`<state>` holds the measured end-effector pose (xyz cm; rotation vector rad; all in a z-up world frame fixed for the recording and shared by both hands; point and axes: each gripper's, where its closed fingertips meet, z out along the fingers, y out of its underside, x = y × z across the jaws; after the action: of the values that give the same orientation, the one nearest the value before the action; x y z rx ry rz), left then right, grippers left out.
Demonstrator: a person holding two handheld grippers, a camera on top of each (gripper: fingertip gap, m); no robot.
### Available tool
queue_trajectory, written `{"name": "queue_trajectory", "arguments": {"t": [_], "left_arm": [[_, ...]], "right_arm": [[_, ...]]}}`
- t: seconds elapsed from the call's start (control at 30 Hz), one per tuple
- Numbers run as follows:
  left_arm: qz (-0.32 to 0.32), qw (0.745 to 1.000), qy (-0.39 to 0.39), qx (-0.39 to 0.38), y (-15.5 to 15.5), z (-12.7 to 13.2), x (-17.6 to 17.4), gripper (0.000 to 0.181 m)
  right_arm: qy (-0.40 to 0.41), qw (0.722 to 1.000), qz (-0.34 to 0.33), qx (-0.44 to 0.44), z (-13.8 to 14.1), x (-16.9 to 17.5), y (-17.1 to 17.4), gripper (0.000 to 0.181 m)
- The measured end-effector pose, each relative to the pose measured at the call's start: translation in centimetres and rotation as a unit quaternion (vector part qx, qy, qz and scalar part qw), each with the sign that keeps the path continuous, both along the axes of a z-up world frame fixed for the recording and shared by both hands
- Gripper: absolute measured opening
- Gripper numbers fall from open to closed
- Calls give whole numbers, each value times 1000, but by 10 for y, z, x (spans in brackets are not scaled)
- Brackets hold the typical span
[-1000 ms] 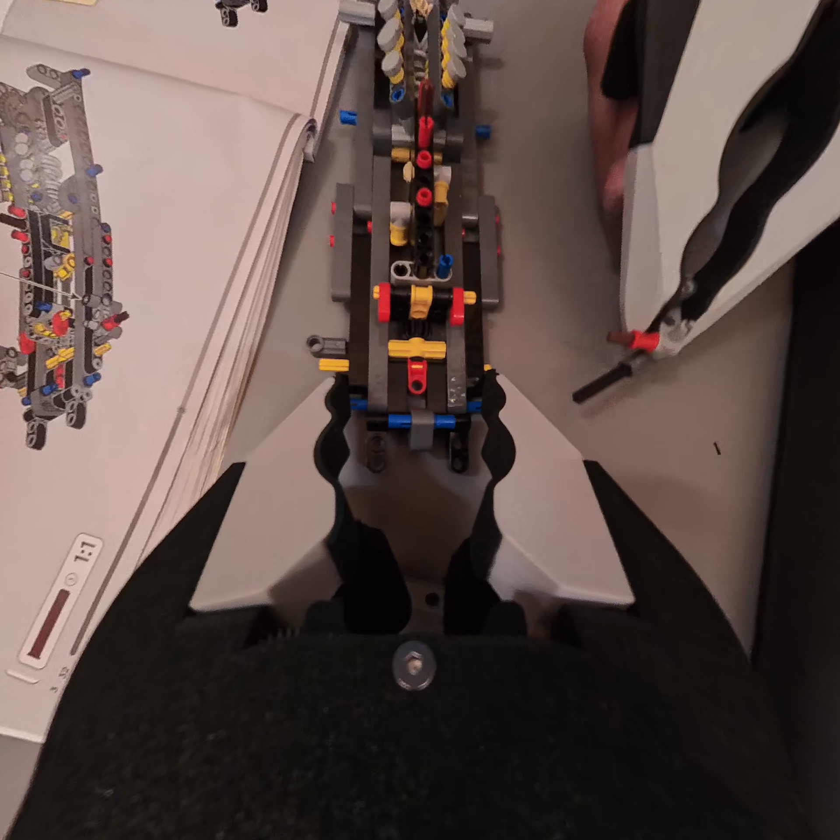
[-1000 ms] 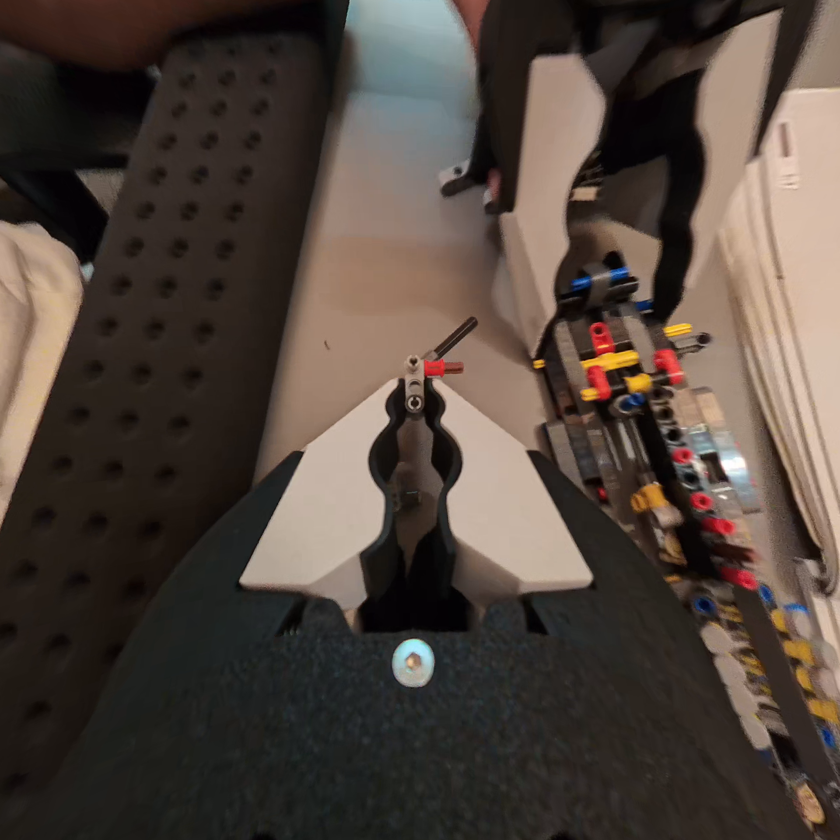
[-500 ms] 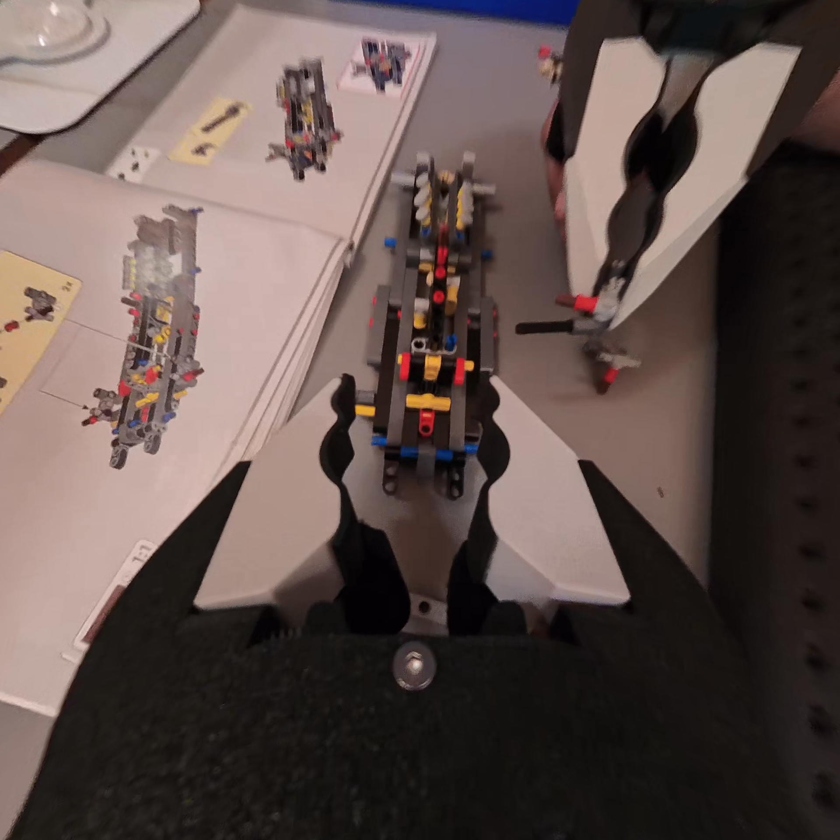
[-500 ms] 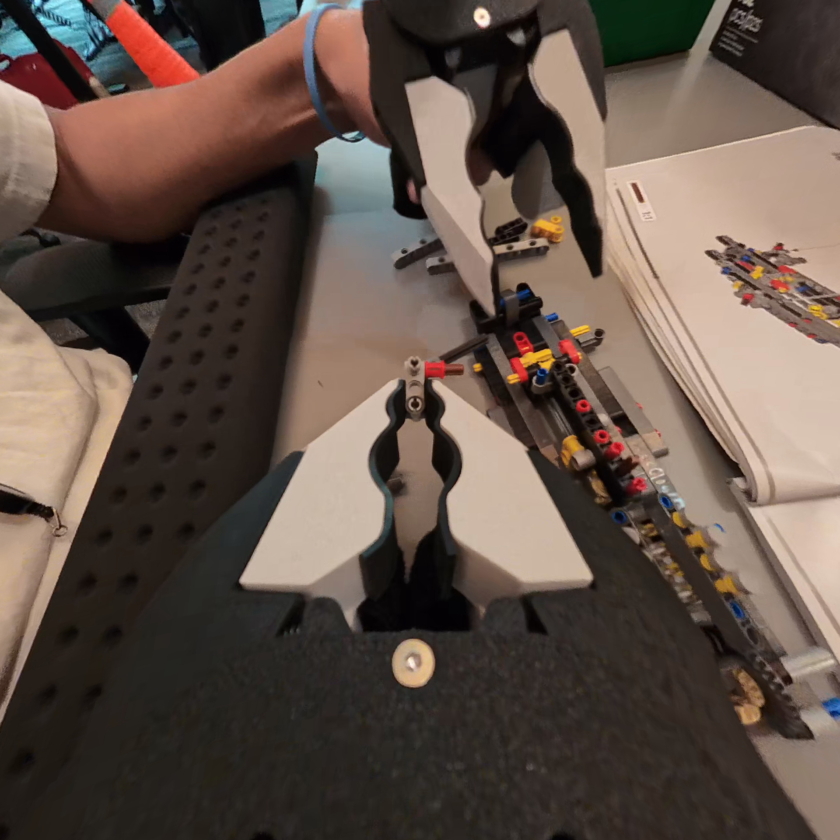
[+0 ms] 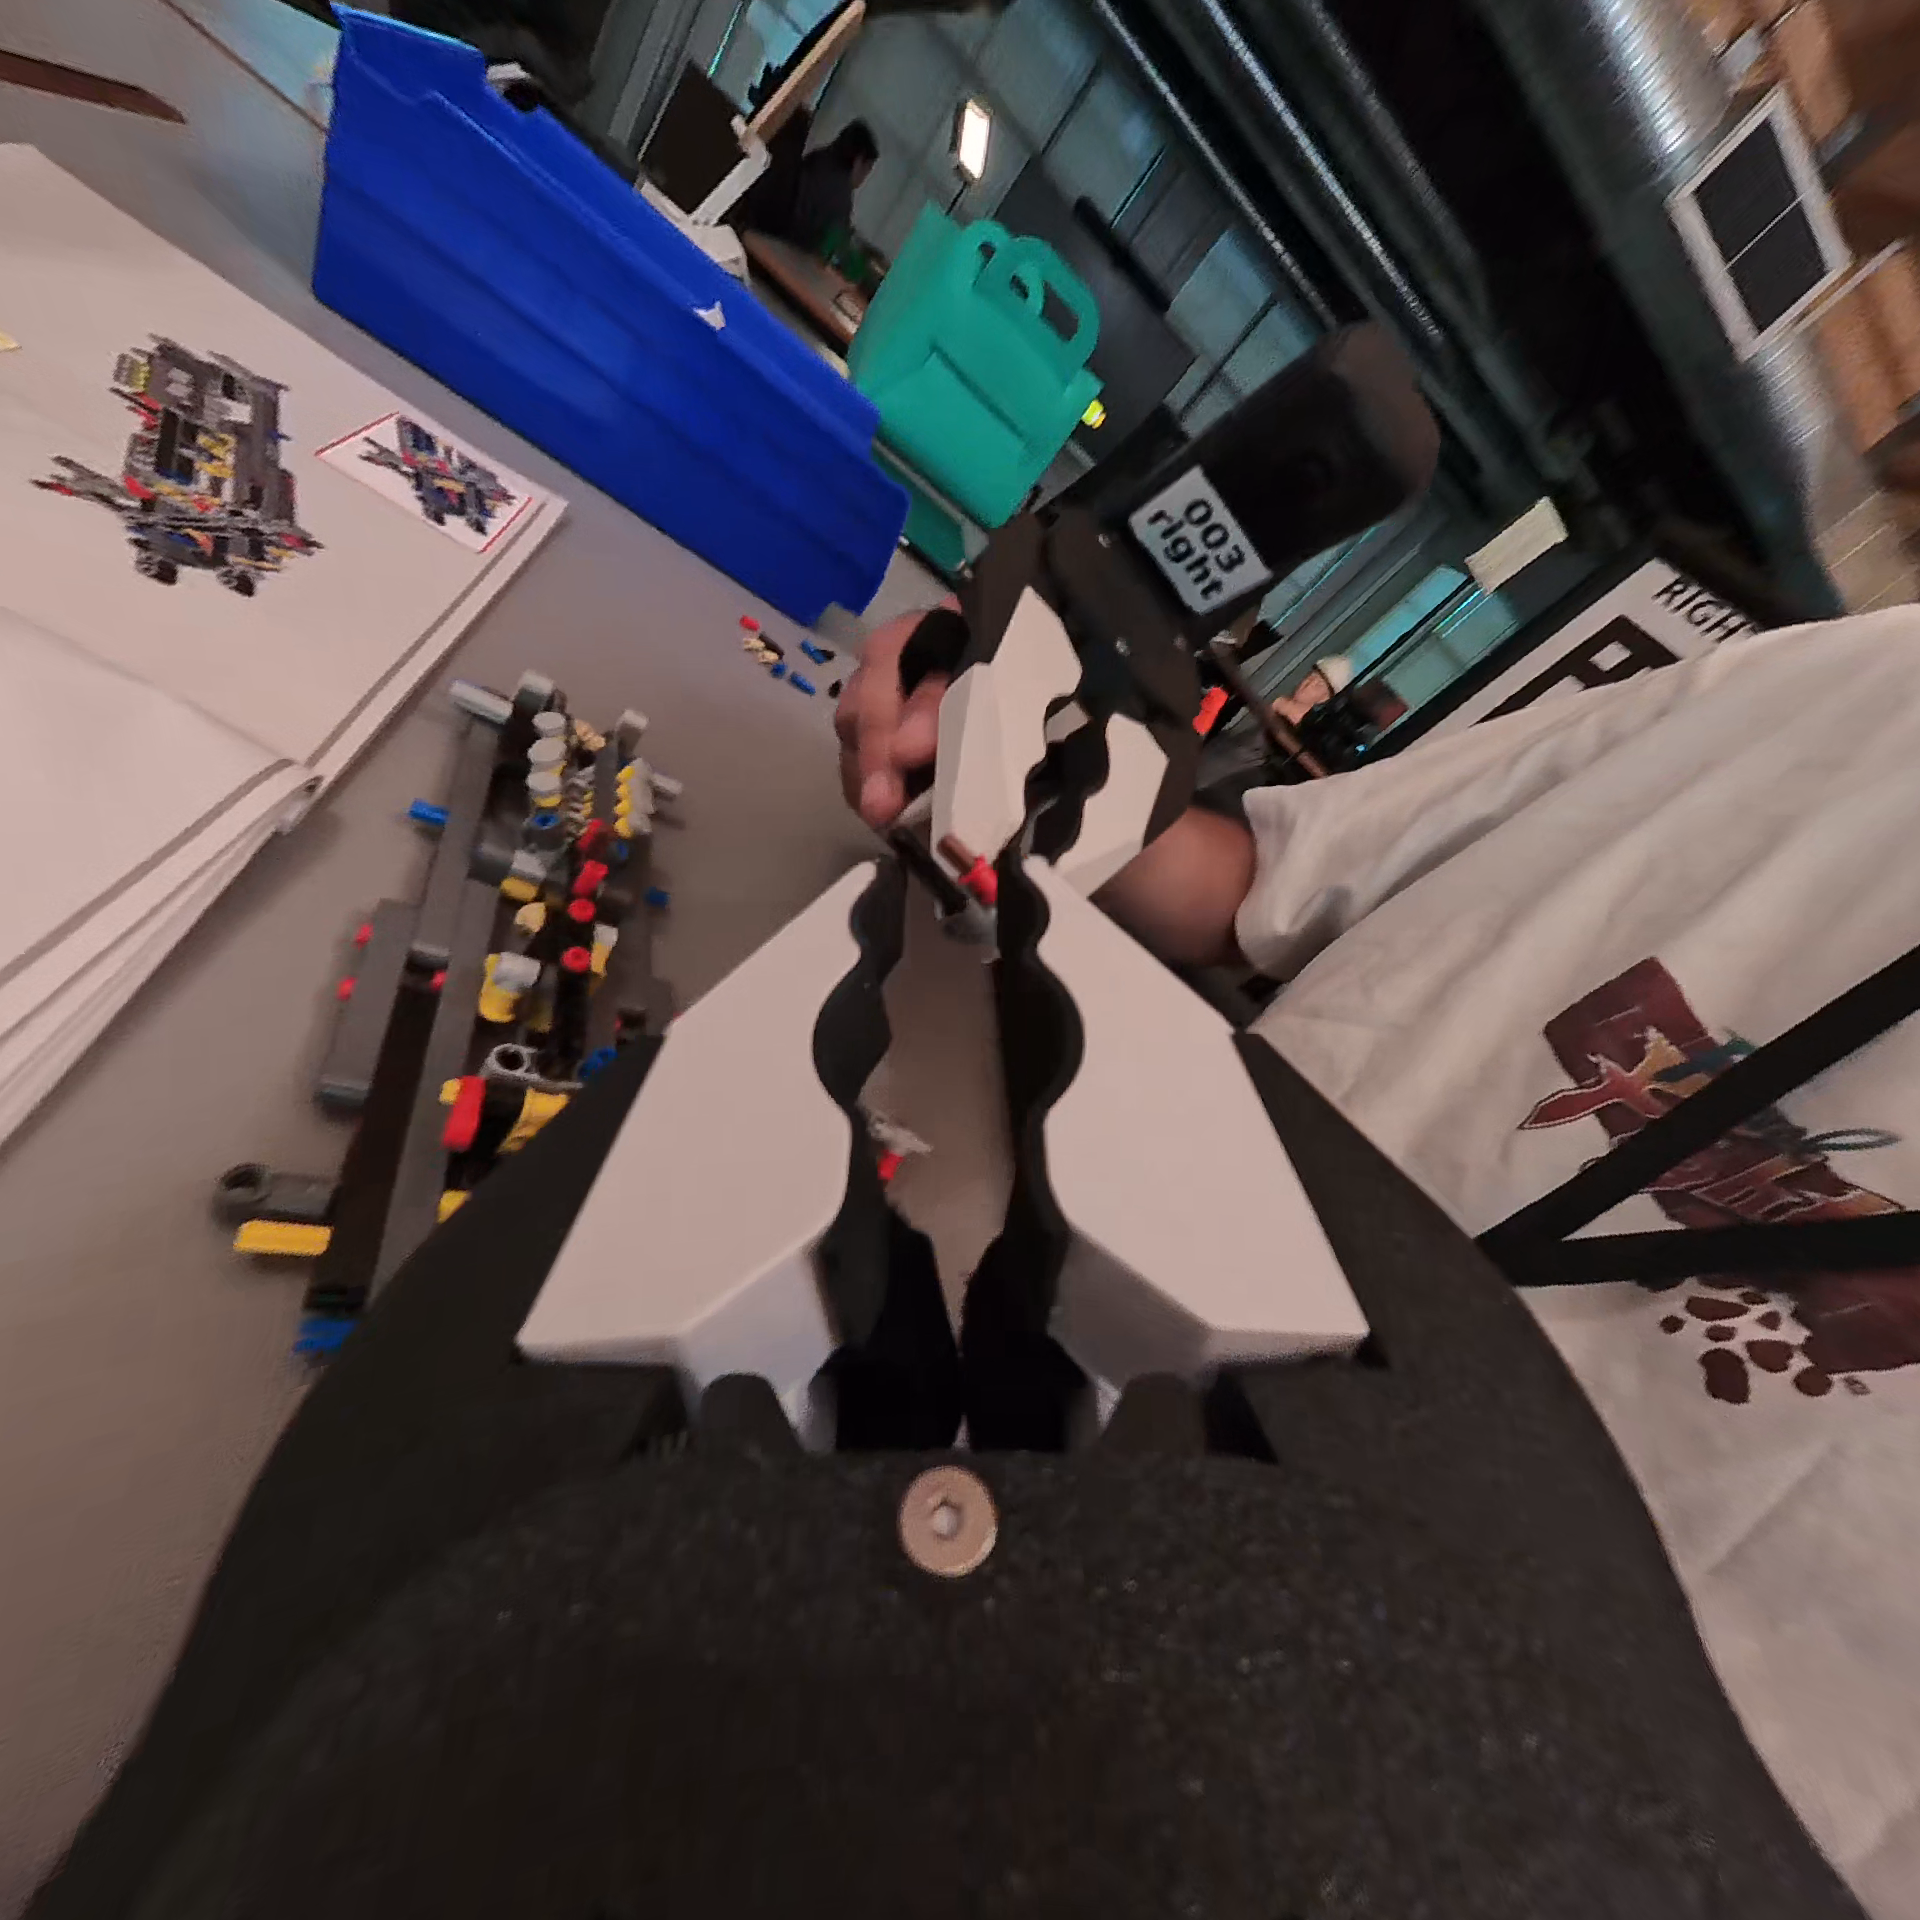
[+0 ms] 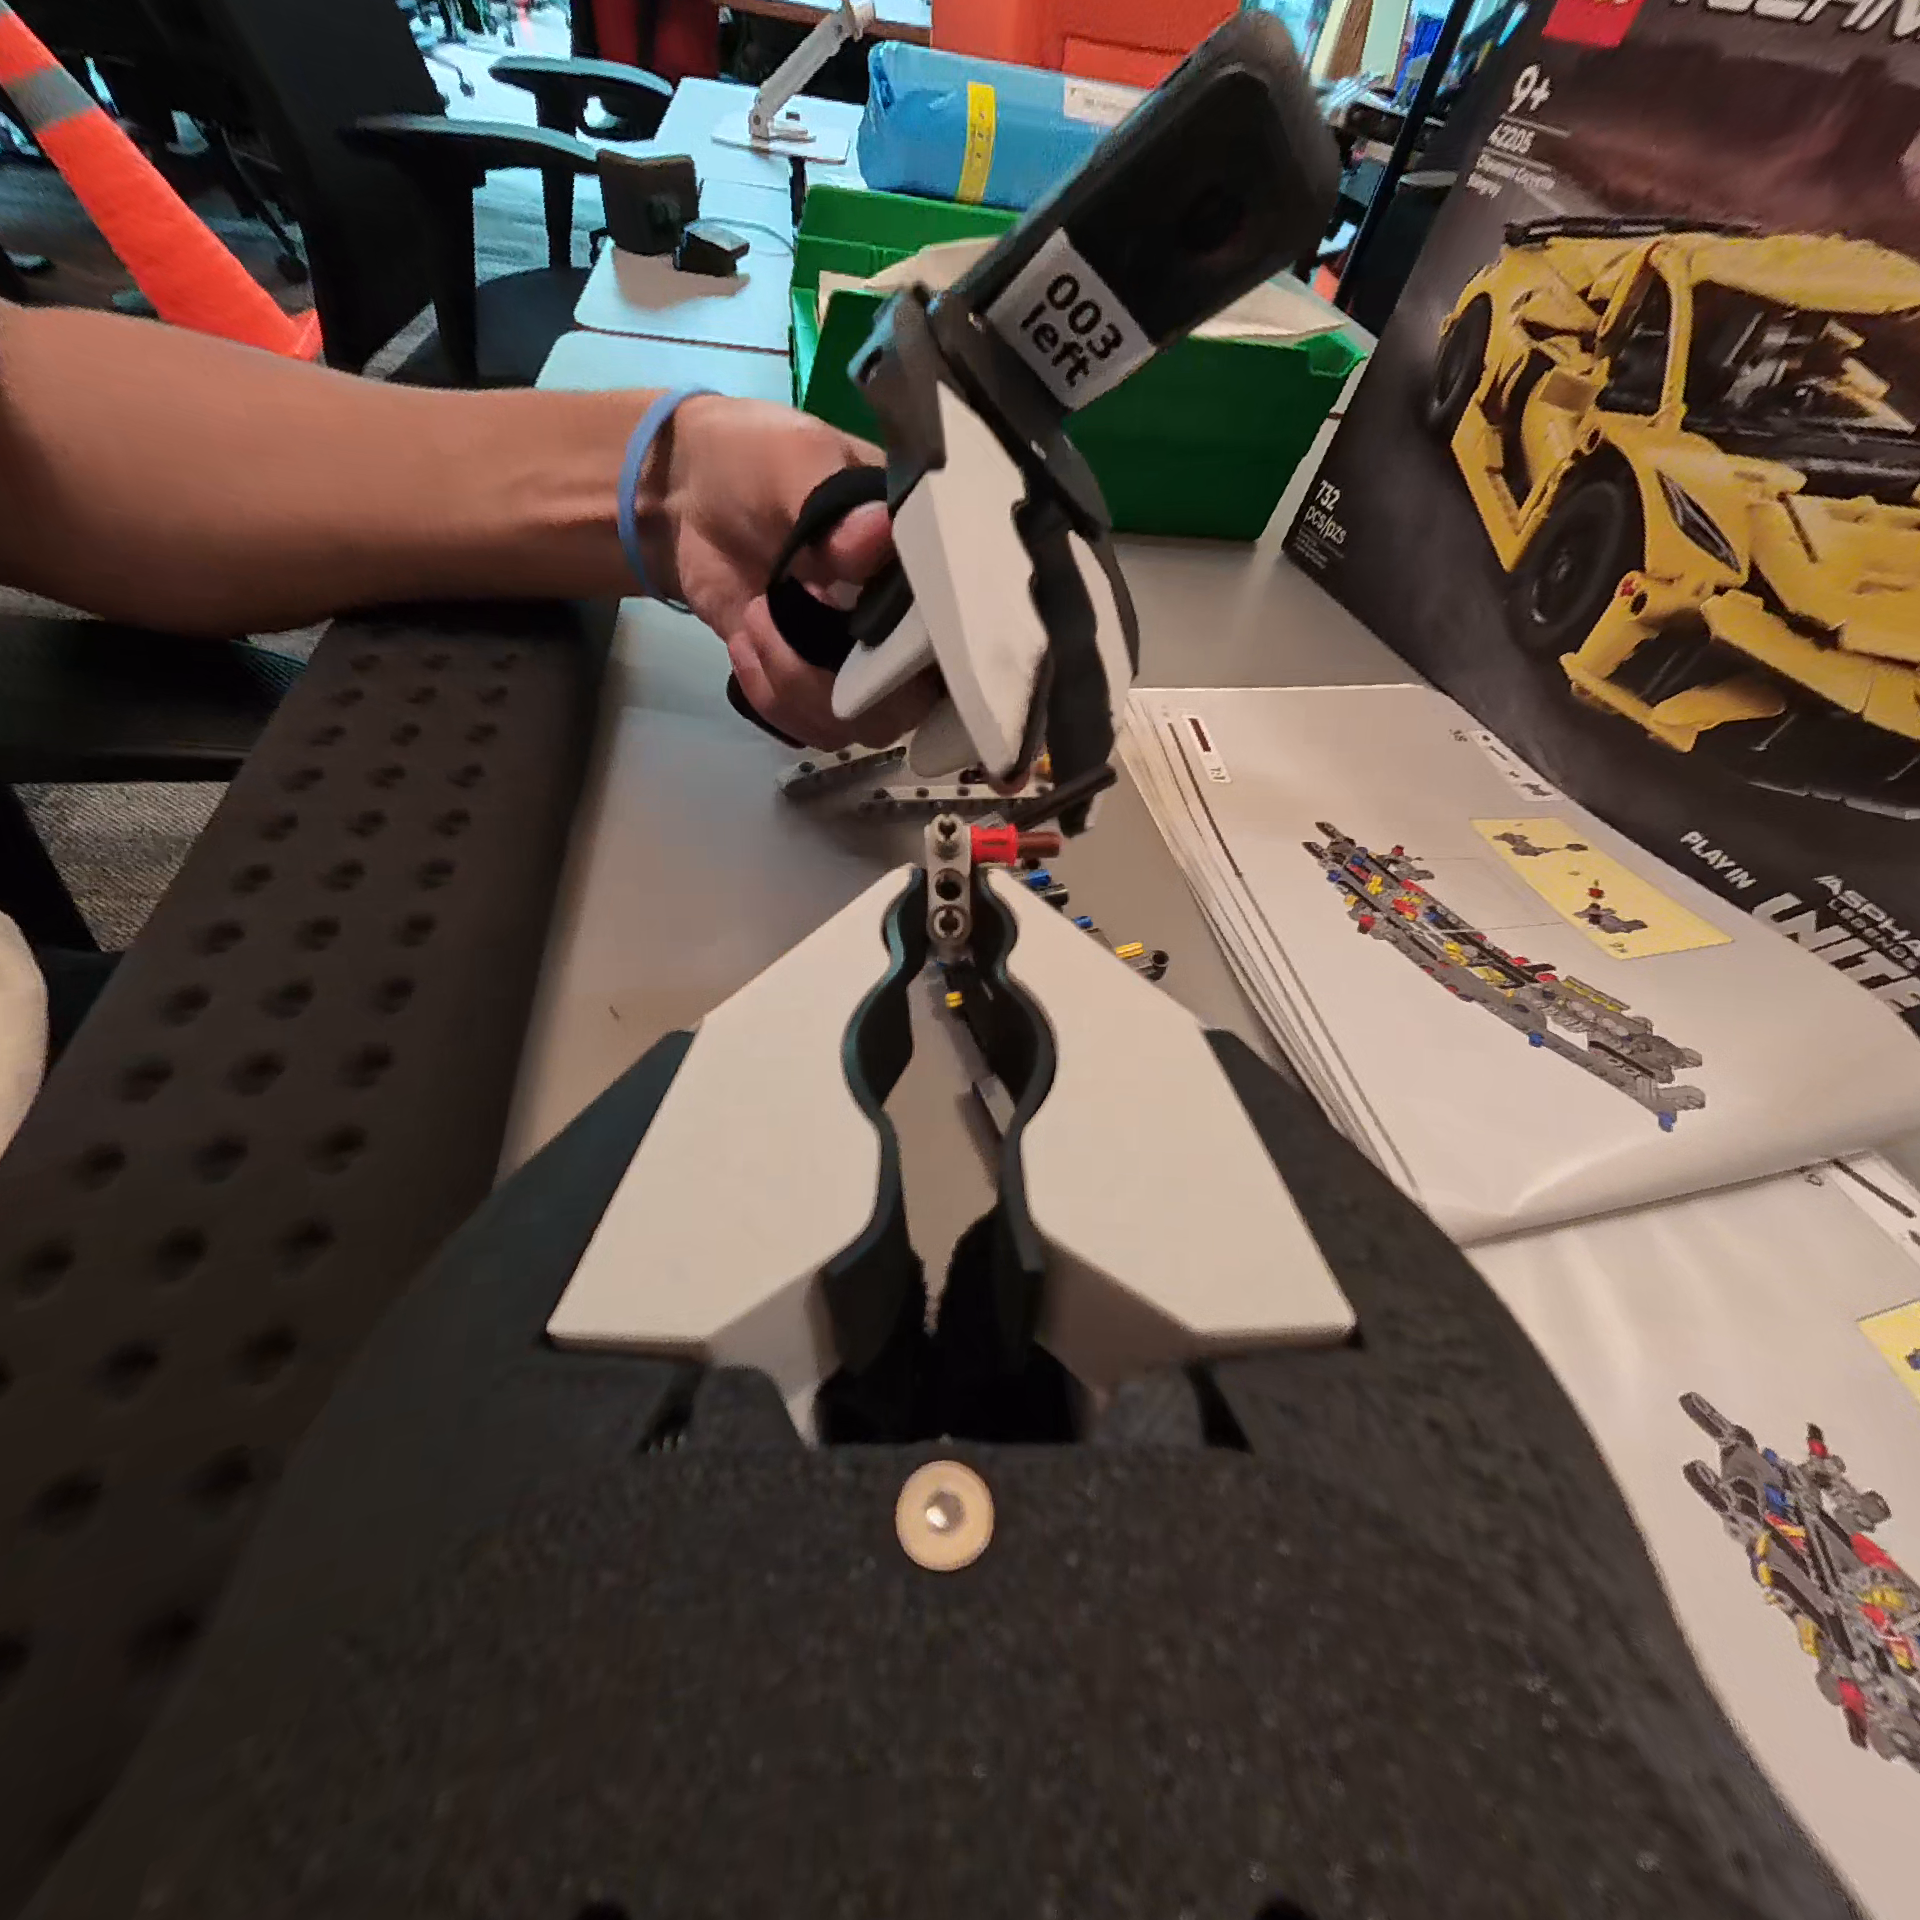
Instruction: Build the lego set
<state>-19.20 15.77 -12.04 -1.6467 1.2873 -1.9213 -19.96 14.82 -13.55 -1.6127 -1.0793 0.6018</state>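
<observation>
My right gripper (image 6: 948, 902) is shut on a small grey connector (image 6: 948, 868) that carries a red bush, a brown pin and a black axle (image 6: 1075, 795). It holds this above the table. My left gripper (image 5: 956, 878) is raised and meets it tip to tip. Its jaws are narrowed but apart, with the black axle (image 5: 928, 871) between the fingertips. The long dark chassis (image 5: 520, 935), with red, yellow and blue parts, lies on the table left of my left gripper. The left gripper also shows in the right wrist view (image 6: 1049, 779), and the right gripper shows in the left wrist view (image 5: 987, 831).
Open instruction booklets (image 6: 1455, 935) (image 5: 156, 623) lie beside the chassis. A box with a yellow car picture (image 6: 1662, 468) stands behind them. Also in view are a blue bin (image 5: 571, 312), a green bin (image 6: 1195, 447), loose grey beams (image 6: 883, 790), a small grey and red piece (image 5: 888, 1138) and a black perforated pad (image 6: 260, 935).
My left gripper let go of the chassis end, lifted, swung right and narrowed its jaws around the black axle. My right gripper rose with the small assembly still held.
</observation>
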Motion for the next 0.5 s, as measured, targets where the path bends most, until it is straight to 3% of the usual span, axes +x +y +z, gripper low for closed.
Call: {"name": "queue_trajectory", "arguments": {"t": [0.33, 0.5], "left_arm": [[-16, 1000, 4, -5, -7, -3, 2, 3], [0, 1000, -23, 13, -2, 12, -3, 3]], "right_arm": [[-44, 998, 6, 54, -5, -4, -3, 6], [62, 997, -4, -47, 10, -1, 2, 6]]}}
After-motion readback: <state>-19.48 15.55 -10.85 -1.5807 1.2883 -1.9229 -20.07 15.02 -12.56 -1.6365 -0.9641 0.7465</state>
